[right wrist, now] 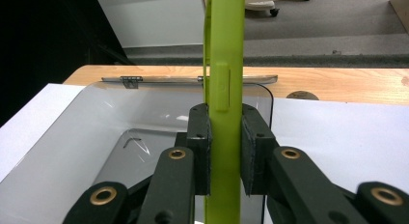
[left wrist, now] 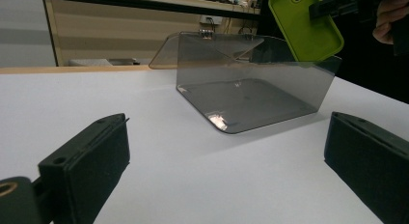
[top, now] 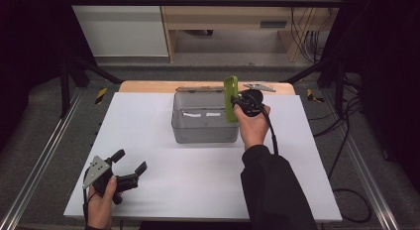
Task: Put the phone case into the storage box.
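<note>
Two grippers are in play, and one carries the load. Nearest the person, the left gripper [top: 130,166] is held low over the white table [top: 163,190] at the front left, its jaws standing wide apart with nothing between them; it is well apart from the work.

Farther out, the right gripper [right wrist: 225,151] is clamped on a lime-green phone case [right wrist: 223,89]. In the right gripper view the case is seen edge-on, upright, pinched across its thin dimension by both pads, with most of its length rising above the jaws. In the high view the case [top: 231,98] is held over the right end of the clear plastic storage box [top: 205,122], whose hinged lid [left wrist: 207,48] is swung open toward the far side. In the left gripper view the lower corner of the case [left wrist: 305,26] is seen at about the level of the box's right rim; contact cannot be told.

Step judged in hand: lowering the case into the open box. For a clean placement, the case is best carried leftward until it sits inside the right wall, then lowered with the wrist rolled so that it goes down flat or leans on a wall. The grip is best kept until the bottom edge rests on the floor of the box. Release from height is judged risky: the case is light and may bounce or tip over the rim.
</note>
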`<state>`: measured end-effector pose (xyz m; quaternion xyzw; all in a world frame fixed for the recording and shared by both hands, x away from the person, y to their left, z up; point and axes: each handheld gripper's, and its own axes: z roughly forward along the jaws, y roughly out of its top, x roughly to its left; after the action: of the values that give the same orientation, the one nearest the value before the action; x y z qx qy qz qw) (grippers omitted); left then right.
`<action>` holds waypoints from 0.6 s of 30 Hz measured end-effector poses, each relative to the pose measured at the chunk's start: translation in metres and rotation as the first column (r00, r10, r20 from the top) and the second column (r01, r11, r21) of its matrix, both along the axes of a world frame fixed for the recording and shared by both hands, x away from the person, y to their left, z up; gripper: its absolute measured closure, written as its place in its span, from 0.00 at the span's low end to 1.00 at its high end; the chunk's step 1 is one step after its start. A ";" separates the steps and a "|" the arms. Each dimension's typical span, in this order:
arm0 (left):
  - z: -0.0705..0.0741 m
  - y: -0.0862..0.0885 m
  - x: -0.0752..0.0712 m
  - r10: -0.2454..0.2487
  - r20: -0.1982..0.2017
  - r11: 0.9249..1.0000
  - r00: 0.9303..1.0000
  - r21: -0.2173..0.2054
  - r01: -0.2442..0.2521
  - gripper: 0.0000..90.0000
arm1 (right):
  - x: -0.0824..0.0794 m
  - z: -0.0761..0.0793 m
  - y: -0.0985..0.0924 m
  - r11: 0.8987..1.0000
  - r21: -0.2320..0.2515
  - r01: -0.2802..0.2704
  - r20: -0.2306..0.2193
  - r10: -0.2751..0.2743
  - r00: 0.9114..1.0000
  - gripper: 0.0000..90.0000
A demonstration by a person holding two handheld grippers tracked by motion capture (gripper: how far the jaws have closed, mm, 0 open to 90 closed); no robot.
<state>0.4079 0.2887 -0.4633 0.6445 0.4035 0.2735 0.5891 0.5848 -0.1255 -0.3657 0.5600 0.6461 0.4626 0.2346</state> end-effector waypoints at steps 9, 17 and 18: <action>0.000 0.000 0.000 -0.002 0.001 1.000 1.000 0.007 0.002 0.02 | 0.001 -0.002 0.001 1.000 -0.028 0.002 -0.004 -0.002 1.000 0.86; 0.000 -0.001 0.000 -0.005 0.002 1.000 1.000 0.011 0.005 0.02 | 0.003 -0.005 0.001 0.999 -0.042 0.002 -0.012 -0.002 1.000 0.86; 0.000 -0.001 0.000 -0.006 0.003 1.000 1.000 0.012 0.005 0.02 | 0.003 -0.005 0.001 0.999 -0.042 0.003 -0.013 -0.003 1.000 0.86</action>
<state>0.4077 0.2877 -0.4631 0.6487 0.3993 0.2752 0.5865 0.5878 -0.1247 -0.3703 0.5589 0.6562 0.4450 0.2427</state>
